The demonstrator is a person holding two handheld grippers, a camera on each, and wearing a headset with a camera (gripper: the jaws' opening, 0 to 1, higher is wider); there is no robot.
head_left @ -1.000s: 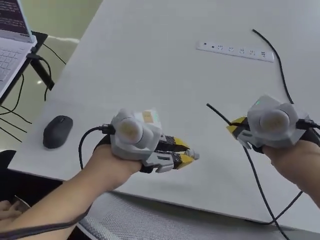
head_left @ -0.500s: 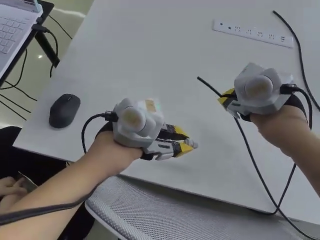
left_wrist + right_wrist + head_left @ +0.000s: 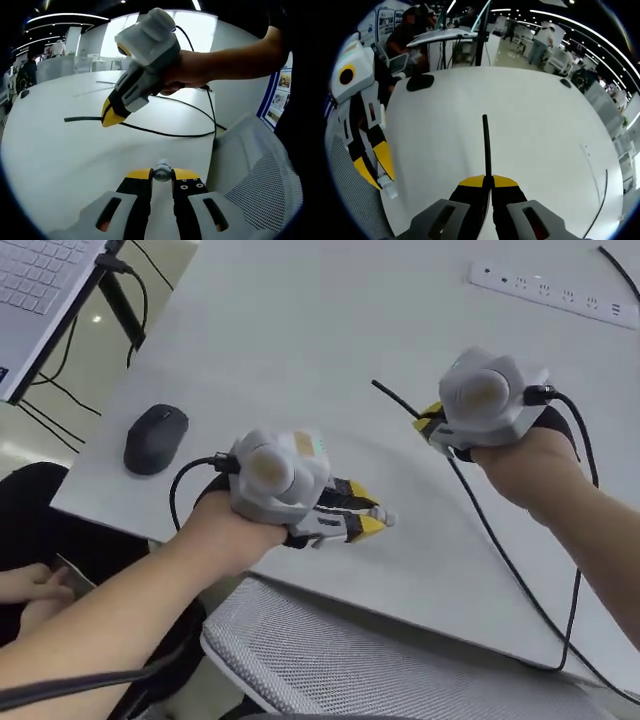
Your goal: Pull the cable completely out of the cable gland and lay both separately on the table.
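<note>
The left gripper has its jaws clenched on the gland, a small pale piece pinched at the very tips; in the left gripper view the gland sits between the yellow pads with nothing running through it. The right gripper has its jaws closed on the cable, gripped a short way back from the free end so that a stiff black stub sticks out ahead; the right gripper view shows that stub pointing straight off the jaws over bare table. The two grippers are held apart and the cable end stands clear of the gland, so the pull looks done; what I judge to be left is laying each piece down on its own.

The gland hangs just inside the table's near edge, with the chair below; released there it could roll off, so it is better set further in. The cable's long tail runs back under the right arm toward the near edge, and may drag when the stub is laid down. Open room lies in the middle of the table, between the mouse on the left and the power strip at the far side; both are well apart from the grippers.
</note>
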